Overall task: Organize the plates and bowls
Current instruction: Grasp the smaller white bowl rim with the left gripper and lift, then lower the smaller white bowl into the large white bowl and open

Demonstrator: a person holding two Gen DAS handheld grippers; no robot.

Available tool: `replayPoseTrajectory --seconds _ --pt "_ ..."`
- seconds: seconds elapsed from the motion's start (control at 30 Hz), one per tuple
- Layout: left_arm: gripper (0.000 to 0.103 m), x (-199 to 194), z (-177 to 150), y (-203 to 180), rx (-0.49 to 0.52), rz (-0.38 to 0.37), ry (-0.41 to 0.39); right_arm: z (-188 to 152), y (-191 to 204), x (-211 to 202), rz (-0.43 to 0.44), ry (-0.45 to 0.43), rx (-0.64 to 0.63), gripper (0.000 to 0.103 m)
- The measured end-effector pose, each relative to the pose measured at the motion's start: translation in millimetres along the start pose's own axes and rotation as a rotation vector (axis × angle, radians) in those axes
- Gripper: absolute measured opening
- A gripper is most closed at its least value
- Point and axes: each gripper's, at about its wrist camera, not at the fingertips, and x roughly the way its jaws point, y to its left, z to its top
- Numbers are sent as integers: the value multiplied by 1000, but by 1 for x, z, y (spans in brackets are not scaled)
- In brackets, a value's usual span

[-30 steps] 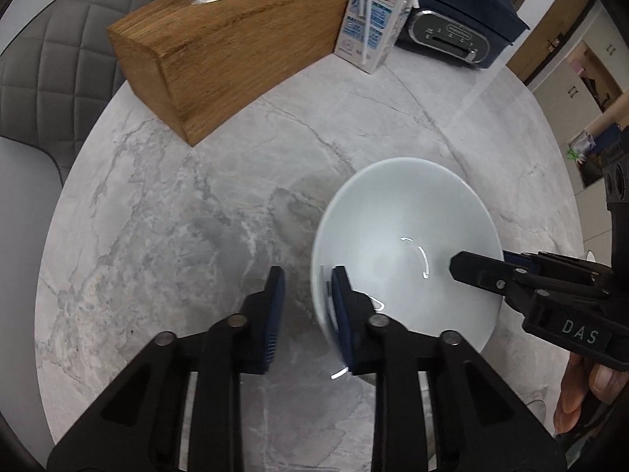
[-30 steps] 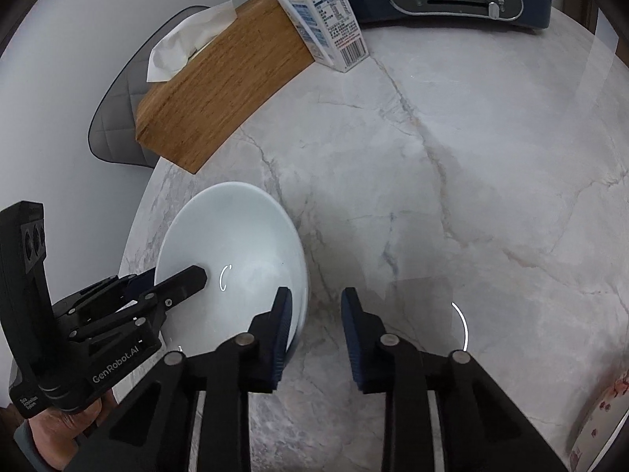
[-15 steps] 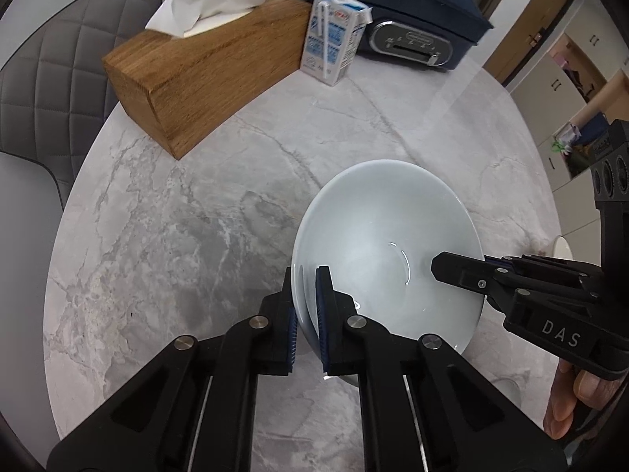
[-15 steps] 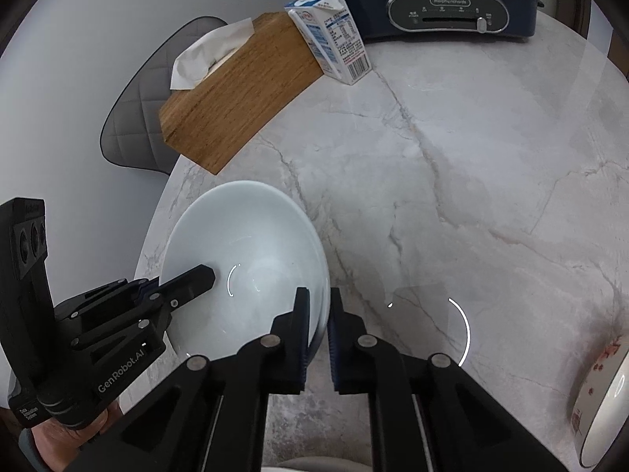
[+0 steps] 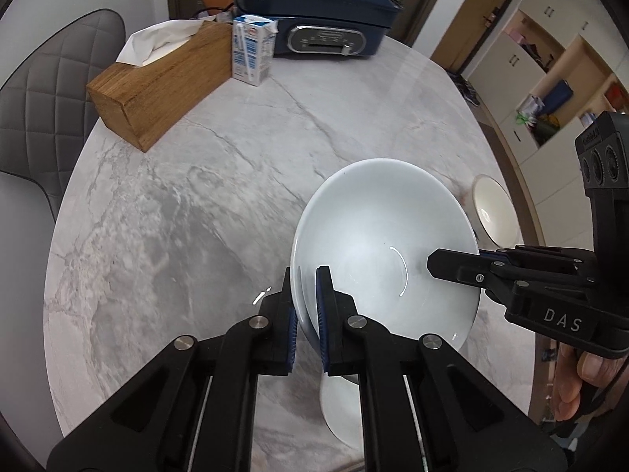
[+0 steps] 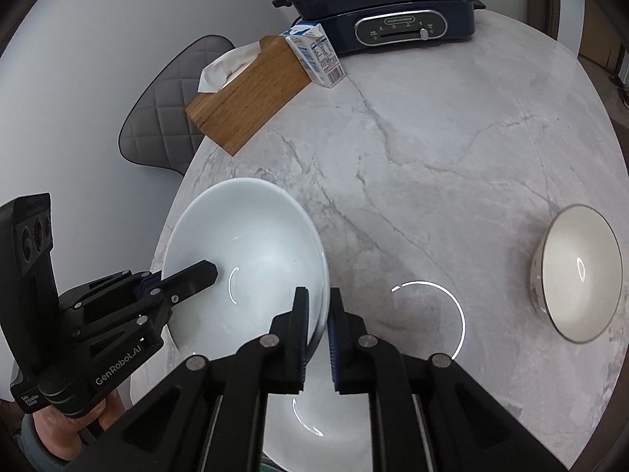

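Note:
A large white bowl (image 5: 377, 236) hangs above the marble table (image 5: 196, 204), held by both grippers at opposite sides of its rim. My left gripper (image 5: 306, 306) is shut on its left rim, one pad inside and one outside. My right gripper (image 6: 317, 326) is shut on the right rim (image 6: 320, 275) in the same way. Each gripper shows in the other's view: the right gripper (image 5: 432, 264) and the left gripper (image 6: 212, 272). Below the held bowl lies another white dish (image 6: 334, 413), partly hidden by the fingers. A cream bowl (image 6: 578, 271) with a dark rim stands on the table to the right.
At the back of the table are a wooden tissue box (image 5: 161, 90), a milk carton (image 5: 251, 51) and a dark blue appliance (image 5: 322, 19). A grey quilted chair (image 5: 43, 90) stands at the left. A hand (image 5: 574, 385) holds the right gripper near the table's edge.
Both grippers closed on the white bowl's rim and rose with it. The bowl has left the table, and a second white dish and the cream bowl have come into view.

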Motion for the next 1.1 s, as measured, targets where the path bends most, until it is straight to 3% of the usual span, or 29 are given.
replayPoseTrajectory --seconds 0.2,0.43,0.67,1.1 --pt "7 1 -48 -33 37 -22 52 -53 -11 -17 -32 -3 39 11" --pt "7 28 -89 -50 45 -10 119 -96 -32 -1 -44 44 115 11" --pt "8 52 -103 -42 27 17 153 -107 -35 19 -75 74 113 11" --pt "8 60 -96 -42 42 49 116 -102 -31 30 -136 87 53 11"
